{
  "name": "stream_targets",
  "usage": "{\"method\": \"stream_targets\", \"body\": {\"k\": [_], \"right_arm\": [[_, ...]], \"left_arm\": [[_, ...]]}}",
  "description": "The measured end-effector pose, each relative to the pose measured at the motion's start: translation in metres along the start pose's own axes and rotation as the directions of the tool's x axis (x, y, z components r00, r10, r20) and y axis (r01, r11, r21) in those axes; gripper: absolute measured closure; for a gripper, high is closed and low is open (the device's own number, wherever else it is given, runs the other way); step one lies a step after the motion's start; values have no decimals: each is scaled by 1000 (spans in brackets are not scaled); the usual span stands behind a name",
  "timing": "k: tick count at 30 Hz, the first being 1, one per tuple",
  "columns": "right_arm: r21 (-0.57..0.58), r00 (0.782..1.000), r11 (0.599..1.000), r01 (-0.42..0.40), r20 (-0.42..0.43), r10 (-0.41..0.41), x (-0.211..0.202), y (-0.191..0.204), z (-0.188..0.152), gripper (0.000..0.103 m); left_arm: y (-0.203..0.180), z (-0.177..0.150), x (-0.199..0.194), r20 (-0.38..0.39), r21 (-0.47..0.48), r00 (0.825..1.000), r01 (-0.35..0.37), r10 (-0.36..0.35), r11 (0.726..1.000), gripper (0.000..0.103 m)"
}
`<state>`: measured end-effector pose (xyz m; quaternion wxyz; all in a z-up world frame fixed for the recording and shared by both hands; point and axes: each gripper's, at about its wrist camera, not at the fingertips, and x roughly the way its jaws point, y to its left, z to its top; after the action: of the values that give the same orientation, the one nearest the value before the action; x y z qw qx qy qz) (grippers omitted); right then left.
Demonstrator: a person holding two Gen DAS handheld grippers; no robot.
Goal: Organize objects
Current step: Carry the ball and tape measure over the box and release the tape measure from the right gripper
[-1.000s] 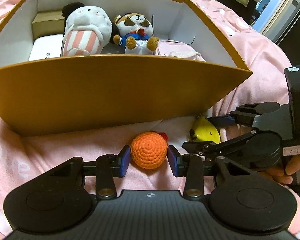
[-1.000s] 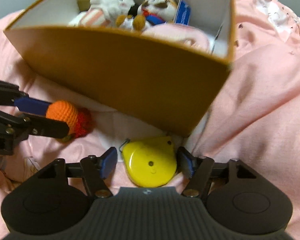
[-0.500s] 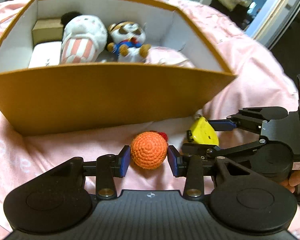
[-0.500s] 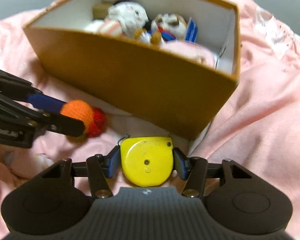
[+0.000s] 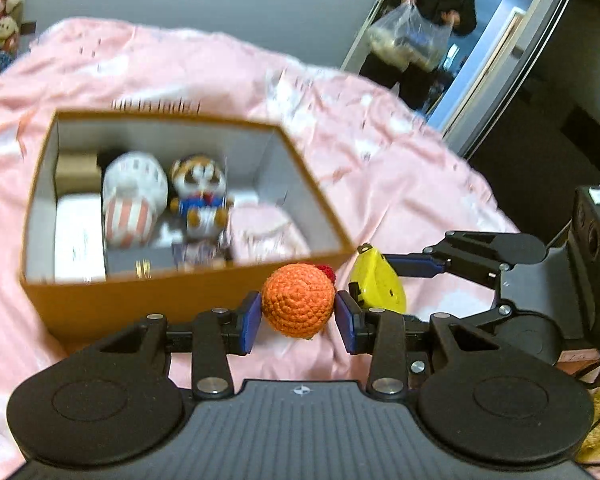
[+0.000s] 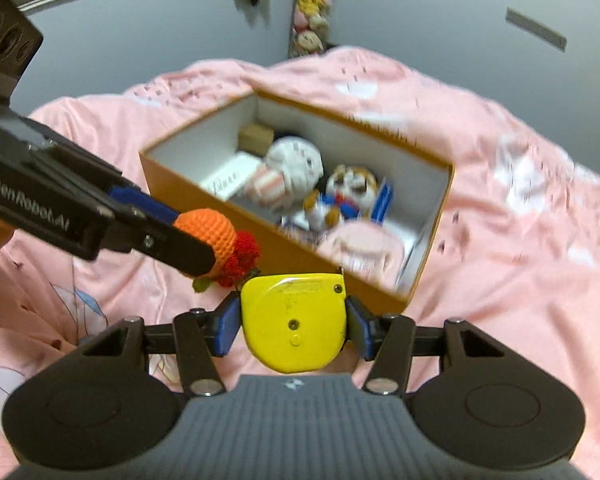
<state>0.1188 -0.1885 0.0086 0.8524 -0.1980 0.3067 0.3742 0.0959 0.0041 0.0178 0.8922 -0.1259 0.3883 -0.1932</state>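
Note:
My left gripper (image 5: pixel 299 317) is shut on an orange crocheted ball (image 5: pixel 298 300) with a red tuft, held in the air in front of the brown box (image 5: pixel 148 292). It shows in the right wrist view too (image 6: pixel 206 229). My right gripper (image 6: pixel 293 326) is shut on a yellow tape measure (image 6: pixel 294 322), held above the pink blanket beside the box's near corner; the tape measure also shows in the left wrist view (image 5: pixel 376 282). The open box (image 6: pixel 172 184) holds a striped white plush (image 5: pixel 134 196), a tiger plush (image 5: pixel 200 196) and a pink item (image 6: pixel 356 244).
The box sits on a rumpled pink blanket (image 5: pixel 380 168). A white packet (image 5: pixel 78 232) and a small brown carton (image 5: pixel 76 172) lie at the box's left end. A person with a plastic bag (image 5: pixel 416 36) stands in the doorway at the back right.
Both grippers have risen with their objects, so the box now looks smaller and lower and its inside is in full view. The right gripper closed on the tape measure a second ago.

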Motion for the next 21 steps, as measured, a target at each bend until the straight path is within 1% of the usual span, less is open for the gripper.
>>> {"method": "stream_targets", "body": {"k": [3,5,8,12,14,18,21], "right_arm": [[-45,1000,999,11,19,-10,-3,-7,15,46],[-92,999,995,32,12,-31,1,-13,26,46],[-164,997,983,81,-1,-82,17,-24,39,46],[-238,987,959,157,5,-160,34,-41,53,46],[-255,986,954,157,-7,-164,44,-52,59,46],[-292,985,948,129,-71,-156,77,-69,67,46],[-367,984,926,91,-110,-140,107,-71,73,46]], "left_arm": [[1,18,-3,35,7,999,-24,24,1000,58],[4,31,-1,46,0,997,-56,56,998,58],[13,49,9,55,-5,995,-81,82,997,58],[29,66,29,37,-19,995,-92,93,996,58],[39,74,41,21,-34,995,-95,95,995,58],[55,83,62,7,-65,996,-88,89,994,58],[64,87,72,3,-79,997,-72,73,994,58]]}}
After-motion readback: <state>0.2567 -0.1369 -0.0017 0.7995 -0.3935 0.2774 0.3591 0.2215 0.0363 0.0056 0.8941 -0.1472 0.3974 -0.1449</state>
